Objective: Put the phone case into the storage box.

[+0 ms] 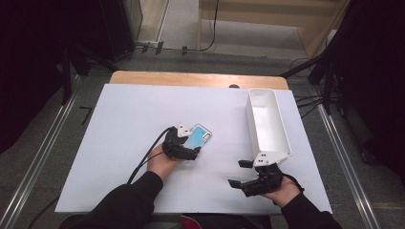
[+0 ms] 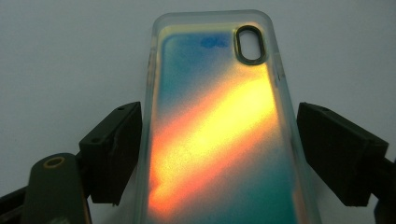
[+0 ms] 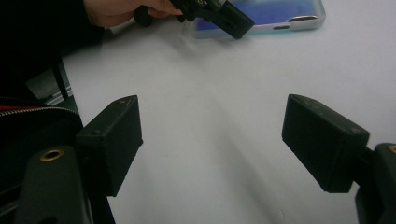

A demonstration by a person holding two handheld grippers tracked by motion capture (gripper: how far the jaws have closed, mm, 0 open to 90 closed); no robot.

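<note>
Phone case (image 2: 219, 135) flat between left gripper's (image 2: 219, 154) spread jaws.

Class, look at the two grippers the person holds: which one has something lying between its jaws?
The left gripper: a colourful phone case lies flat between its spread jaws on the white table. The right gripper, near the white bin, has only bare table between its jaws.

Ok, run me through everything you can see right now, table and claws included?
phone case: 1, clear with blue-to-orange shimmer, flat on the sheet left of centre, between the left claw's jaws.
bin: 1, white, long and open-topped, right side of the sheet.
sheet: 1, white, covering the table.
table: 1, wooden, bare edge at the far side.
left claw: 1, black, open, jaws either side of the case.
right claw: 1, black, open, near the bin's near end.
</note>
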